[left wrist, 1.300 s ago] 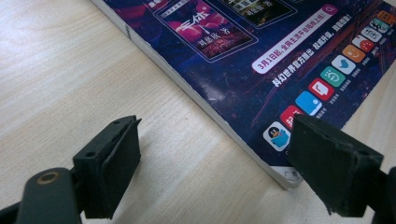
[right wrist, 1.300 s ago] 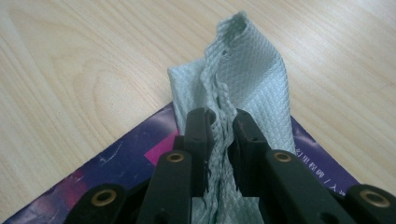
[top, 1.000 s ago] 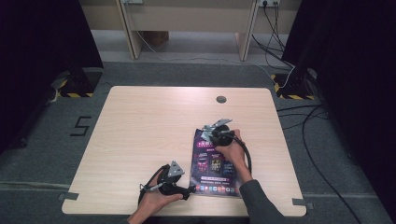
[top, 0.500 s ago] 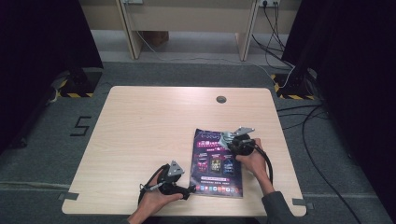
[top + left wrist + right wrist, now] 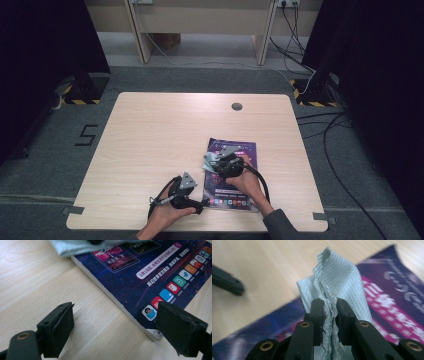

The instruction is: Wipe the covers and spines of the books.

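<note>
Showing "3月1日" banner, magazine (image 5: 140, 272) cover

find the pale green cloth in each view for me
High view: cloth right of centre, at the right gripper, on the magazine's left edge.
Left gripper view: top edge, over the magazine's corner.
Right gripper view: centre, pinched between the jaws.
Shared landmark: the purple magazine cover.

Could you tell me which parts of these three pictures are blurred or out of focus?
Right gripper view: the cloth is sharp, the magazine and table soft. Left gripper view: magazine print crisp, cloth at the top edge blurred. High view: evenly sharp, dark surroundings.
</note>
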Available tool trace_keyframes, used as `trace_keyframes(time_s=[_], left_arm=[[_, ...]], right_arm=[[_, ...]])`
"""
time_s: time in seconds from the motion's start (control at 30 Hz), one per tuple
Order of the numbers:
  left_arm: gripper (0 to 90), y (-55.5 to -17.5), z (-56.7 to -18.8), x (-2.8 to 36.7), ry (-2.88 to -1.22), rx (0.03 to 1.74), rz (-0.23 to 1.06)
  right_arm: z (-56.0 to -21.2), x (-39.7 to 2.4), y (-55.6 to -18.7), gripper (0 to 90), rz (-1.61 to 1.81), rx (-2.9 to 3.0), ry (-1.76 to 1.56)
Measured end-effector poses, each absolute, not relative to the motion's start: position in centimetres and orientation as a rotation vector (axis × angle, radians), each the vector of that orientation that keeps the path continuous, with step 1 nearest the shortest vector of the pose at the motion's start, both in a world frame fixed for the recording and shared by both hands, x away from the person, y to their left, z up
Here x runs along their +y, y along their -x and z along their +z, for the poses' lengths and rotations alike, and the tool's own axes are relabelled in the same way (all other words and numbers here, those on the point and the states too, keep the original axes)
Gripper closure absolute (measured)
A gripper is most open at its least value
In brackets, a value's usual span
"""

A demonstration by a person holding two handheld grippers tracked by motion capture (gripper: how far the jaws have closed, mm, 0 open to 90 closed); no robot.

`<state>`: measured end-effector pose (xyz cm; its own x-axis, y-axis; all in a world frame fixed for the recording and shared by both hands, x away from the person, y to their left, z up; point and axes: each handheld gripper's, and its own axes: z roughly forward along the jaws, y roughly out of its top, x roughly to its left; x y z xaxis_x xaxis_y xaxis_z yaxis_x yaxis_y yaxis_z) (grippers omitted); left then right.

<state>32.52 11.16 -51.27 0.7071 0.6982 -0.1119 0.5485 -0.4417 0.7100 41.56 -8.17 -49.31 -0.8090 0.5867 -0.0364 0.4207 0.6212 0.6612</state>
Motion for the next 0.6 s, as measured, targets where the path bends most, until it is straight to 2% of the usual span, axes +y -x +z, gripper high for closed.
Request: trace_keyframes(time_s=[0.13, 0.3, 0.6], left_arm=[[14.7, -32.5, -51.3, 11.1, -2.155, 0.944, 0.255], [14.7, -32.5, -51.3, 11.2, -2.154, 0.942, 0.253], [14.7, -32.5, -51.3, 11.2, -2.157, 0.943, 0.255]], right_arm=[[-49.3, -7.6, -40.7, 78.1, 0.974, 2.625, -0.767], [-49.4, -9.2, -41.1, 79.5, 0.989, 2.61, -0.82], [-49.2, -16.6, -41.6, 79.5, 0.906, 2.478, -1.025]])
